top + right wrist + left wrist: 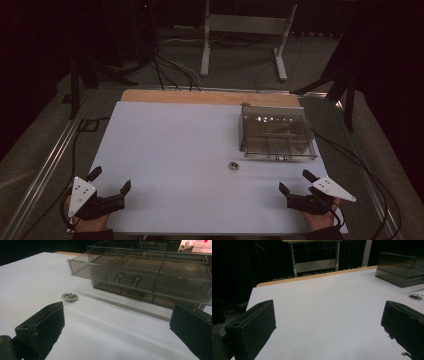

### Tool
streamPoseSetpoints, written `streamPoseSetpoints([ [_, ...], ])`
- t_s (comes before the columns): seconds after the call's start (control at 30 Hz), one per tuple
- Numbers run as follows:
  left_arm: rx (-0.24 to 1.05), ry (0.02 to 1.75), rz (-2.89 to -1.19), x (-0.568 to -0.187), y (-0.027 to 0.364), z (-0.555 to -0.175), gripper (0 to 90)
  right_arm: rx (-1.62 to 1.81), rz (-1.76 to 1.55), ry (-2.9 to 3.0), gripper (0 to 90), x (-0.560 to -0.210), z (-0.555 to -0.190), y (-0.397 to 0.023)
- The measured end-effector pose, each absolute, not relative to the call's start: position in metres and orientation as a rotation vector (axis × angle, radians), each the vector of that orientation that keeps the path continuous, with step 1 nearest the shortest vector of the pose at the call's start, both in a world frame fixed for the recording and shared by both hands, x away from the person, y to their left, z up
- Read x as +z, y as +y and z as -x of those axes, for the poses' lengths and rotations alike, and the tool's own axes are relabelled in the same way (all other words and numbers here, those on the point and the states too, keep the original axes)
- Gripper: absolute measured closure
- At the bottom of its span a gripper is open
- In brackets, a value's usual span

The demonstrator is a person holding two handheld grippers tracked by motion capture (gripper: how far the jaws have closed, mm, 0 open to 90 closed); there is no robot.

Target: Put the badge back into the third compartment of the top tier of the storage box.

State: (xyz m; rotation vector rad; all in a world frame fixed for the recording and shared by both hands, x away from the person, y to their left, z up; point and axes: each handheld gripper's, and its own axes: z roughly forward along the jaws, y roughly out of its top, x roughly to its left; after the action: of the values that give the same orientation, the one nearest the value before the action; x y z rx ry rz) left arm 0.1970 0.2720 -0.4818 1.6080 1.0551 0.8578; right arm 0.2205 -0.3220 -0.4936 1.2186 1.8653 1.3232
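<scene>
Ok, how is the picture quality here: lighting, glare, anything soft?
High view: dim room, white table evenly lit, small glints on the clear drawer box. Right gripper view: the small jewel is slightly soft, and the box casts a faint shadow. Left gripper view: near jaws dark, surroundings black.

On the tabletop (165,150), the drawer box (276,132) sits at two o'clock; the brooch (233,165) lies just before it (toward seven o'clock), apart.

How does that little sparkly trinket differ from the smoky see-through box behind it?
The trinket is tiny, flat and glittering with a green centre; the box is far larger, tall, plain and transparent grey. The trinket is one solid piece; the box has drawers, its top one pulled out. Both sit on the white table.
</scene>
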Motion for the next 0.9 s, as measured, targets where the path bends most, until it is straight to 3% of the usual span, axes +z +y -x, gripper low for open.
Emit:
streamPoseSetpoints([
  [0.9,0.903,1.051,-1.607,-0.481,0.264,-0.194,0.4,1.327,-1.244,1.903,0.0,-0.493,-0.227,-0.307],
])
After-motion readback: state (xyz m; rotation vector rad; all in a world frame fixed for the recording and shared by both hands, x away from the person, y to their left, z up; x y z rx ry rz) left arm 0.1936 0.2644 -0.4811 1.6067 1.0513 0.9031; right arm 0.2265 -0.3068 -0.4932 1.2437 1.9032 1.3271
